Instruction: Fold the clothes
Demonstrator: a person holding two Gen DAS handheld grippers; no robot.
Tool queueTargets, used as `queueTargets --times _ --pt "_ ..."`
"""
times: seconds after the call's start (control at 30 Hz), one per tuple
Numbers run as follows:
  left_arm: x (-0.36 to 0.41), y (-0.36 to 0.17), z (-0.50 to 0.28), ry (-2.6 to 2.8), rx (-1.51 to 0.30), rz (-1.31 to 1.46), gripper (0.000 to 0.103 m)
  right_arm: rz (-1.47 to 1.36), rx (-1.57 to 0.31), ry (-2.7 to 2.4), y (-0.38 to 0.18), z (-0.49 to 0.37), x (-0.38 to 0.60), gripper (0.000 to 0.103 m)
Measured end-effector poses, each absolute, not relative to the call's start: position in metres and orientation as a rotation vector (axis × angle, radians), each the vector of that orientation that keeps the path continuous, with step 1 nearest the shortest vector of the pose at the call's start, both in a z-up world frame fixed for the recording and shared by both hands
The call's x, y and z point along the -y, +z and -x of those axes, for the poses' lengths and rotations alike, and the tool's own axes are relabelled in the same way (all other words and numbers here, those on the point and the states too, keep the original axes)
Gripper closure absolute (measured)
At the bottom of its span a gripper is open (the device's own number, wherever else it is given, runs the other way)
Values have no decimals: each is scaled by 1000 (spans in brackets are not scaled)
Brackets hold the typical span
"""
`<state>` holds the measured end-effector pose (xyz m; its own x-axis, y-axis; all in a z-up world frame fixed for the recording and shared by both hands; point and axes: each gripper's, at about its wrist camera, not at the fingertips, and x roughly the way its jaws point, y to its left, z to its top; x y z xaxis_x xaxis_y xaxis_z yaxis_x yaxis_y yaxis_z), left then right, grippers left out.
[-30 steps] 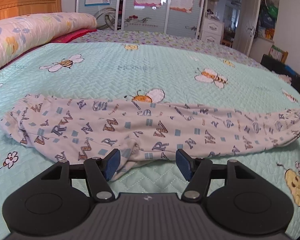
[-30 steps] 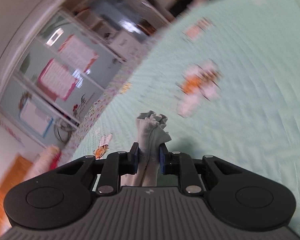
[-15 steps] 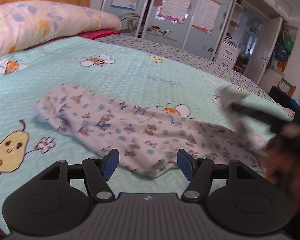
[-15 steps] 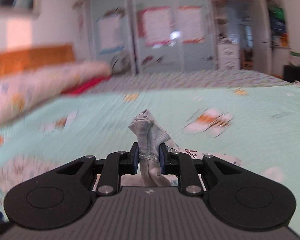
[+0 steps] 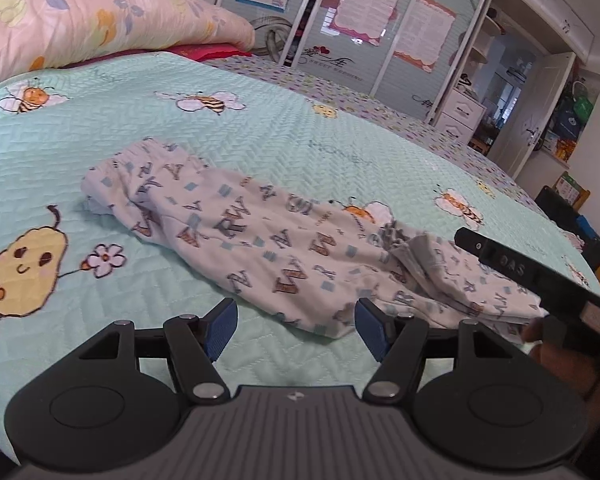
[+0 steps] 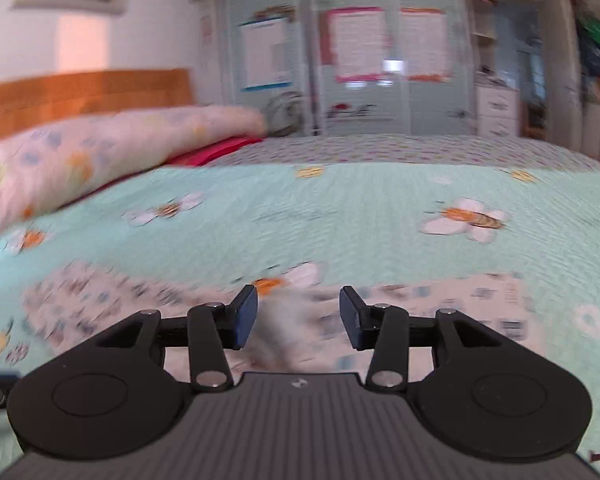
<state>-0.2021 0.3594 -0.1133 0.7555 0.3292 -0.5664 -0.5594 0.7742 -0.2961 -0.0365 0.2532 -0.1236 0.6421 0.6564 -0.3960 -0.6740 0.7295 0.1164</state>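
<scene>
Pale letter-print trousers lie across the mint bee-print bedspread. Their right end is folded back over the middle, with the grey ribbed cuff on top. My left gripper hovers open just short of the trousers' near edge, nothing between its blue pads. My right gripper is open over the trousers, and the released cuff shows as a blur between its fingers. In the left wrist view the right gripper's black body and the hand holding it come in from the right.
A flowered quilt and a wooden headboard lie at the left end of the bed. Glass wardrobe doors with posters, white drawers and a doorway stand beyond the far edge.
My right gripper carried the cuff leftward over the trousers, folding the right end onto the middle, then opened and let it go. My left gripper shifted left along the near edge, still open.
</scene>
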Motion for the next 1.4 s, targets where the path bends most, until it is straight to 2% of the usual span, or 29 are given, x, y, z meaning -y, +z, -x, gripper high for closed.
queueTargets --times 0.13,0.17,0.23,0.4,0.5,0.57,0.67,0.8,0.9,1.07,1.1,1.17,1.27,1.4 --pt "-349 -107 195 473 -516 452 35 114 -628 818 -144 11 -260 57" --pt "-346 -106 193 465 -516 445 35 179 -644 868 -149 19 -264 57" --pt "-340 -99 185 444 -513 419 35 277 -561 901 -152 42 -261 57" --pt "-325 -81 148 357 -511 363 34 10 -492 804 -133 30 -215 56" --pt "-312 -70 112 284 -504 319 34 -20 -471 694 -126 3 -195 49" --pt "-302 -71 83 233 -511 303 33 11 -527 642 -138 -16 -187 48" --pt "-292 -83 37 199 -555 275 33 -9 -613 668 -170 -29 -171 49" --pt "-293 -115 -8 198 -644 270 33 -97 -599 702 -170 -29 -156 48" --pt "-309 -143 -11 241 -710 360 35 -156 -561 714 -164 -26 -146 48" --pt "-311 -131 -9 213 -648 389 35 -179 -490 755 -133 -48 -154 47" --pt "-313 -125 -10 211 -621 394 40 -168 -502 774 -132 -57 -162 46" --pt "-323 -127 -18 242 -629 391 33 -144 -567 786 -140 -81 -176 46" --pt "-340 -143 -24 259 -673 438 36 -185 -705 721 -165 -112 -175 50" --pt "-342 -144 -14 249 -652 431 37 -278 -641 750 -148 -100 -156 49"
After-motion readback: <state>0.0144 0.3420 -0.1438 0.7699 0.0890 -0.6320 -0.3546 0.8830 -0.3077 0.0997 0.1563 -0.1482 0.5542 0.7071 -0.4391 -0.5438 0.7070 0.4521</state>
